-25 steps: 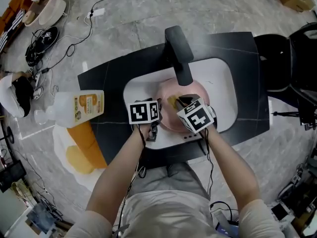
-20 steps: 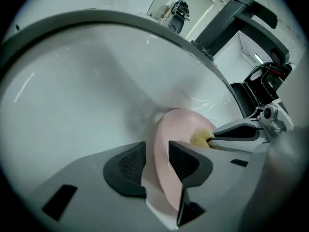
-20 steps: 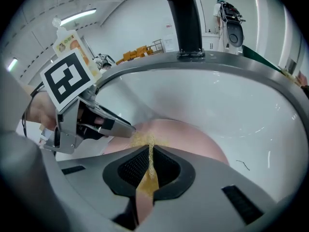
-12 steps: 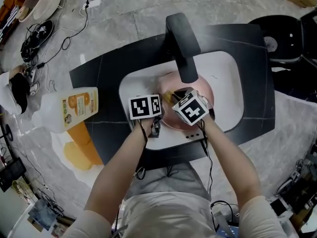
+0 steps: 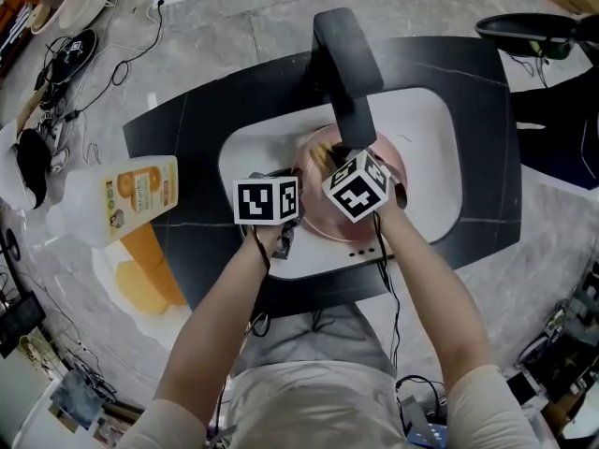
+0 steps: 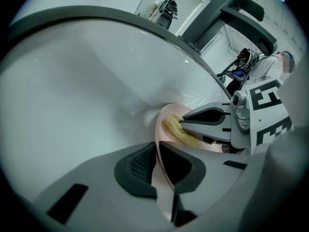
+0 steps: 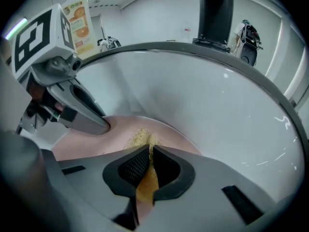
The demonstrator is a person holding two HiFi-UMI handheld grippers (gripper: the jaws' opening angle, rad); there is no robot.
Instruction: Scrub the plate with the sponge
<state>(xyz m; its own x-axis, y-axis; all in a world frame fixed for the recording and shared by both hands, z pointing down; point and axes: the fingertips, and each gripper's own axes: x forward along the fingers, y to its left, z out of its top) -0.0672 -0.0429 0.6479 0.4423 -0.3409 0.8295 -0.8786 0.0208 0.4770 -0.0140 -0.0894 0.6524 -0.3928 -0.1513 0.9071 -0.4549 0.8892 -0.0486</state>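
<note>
A pink plate (image 5: 314, 221) lies tilted in the white sink (image 5: 430, 148). My left gripper (image 6: 157, 166) is at the plate's left rim; its jaws are closing, with the thin rim (image 6: 161, 124) pressed between the pads. My right gripper (image 7: 148, 166) is shut on a yellow sponge (image 7: 140, 139), whose frayed end rests on the plate's pink face (image 7: 96, 141). In the head view the sponge (image 5: 323, 157) shows just beyond the right gripper's marker cube, near the plate's far edge. The left gripper view shows the sponge (image 6: 179, 129) at the tip of the right gripper's fingers.
A black faucet (image 5: 344, 73) arches over the back of the sink, right above the plate. The sink sits in a black countertop (image 5: 187, 138). An orange-labelled detergent bottle (image 5: 122, 199) lies off the counter's left side. Cables and clutter ring the floor.
The left gripper's jaws have closed onto the plate's rim. The right gripper has carried the sponge farther up the plate, toward the faucet.
</note>
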